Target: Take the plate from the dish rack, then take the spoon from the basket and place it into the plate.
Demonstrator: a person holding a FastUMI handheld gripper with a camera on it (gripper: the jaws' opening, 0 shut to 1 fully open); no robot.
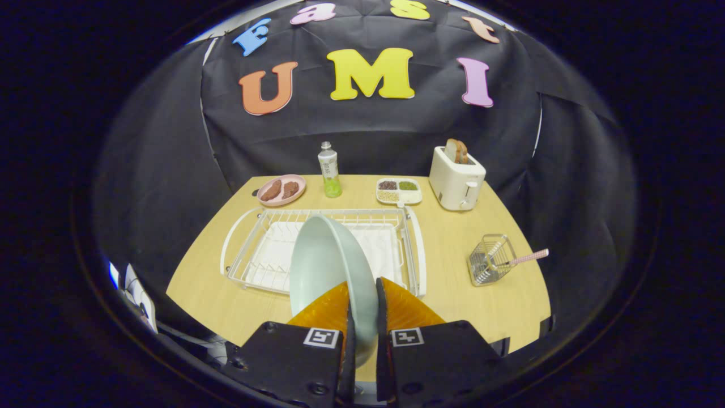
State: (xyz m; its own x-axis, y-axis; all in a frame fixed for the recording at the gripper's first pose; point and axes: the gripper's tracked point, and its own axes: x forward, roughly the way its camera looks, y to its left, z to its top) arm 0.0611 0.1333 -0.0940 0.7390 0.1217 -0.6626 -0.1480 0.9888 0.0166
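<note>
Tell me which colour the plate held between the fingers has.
Pale grey-green, seen best in the gripper view: the plate stands on edge, clamped between both fingers.

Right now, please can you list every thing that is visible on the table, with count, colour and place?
plate: one, pale grey-green, held on edge between the fingers, in front of the dish rack
dish rack: one, white wire, middle of the table
wire basket: one, metal, to the right of the dish rack
spoon: one, pink handle, lying in the wire basket
toaster: one, cream, far right, bread in its slot
divided tray: one, white, behind the rack, holding grains
bottle: one, green and clear, standing behind the rack
pink plate: one, far left, brown food on it
table: one, light wood
gripper: one, orange fingers, shut on the plate
</note>
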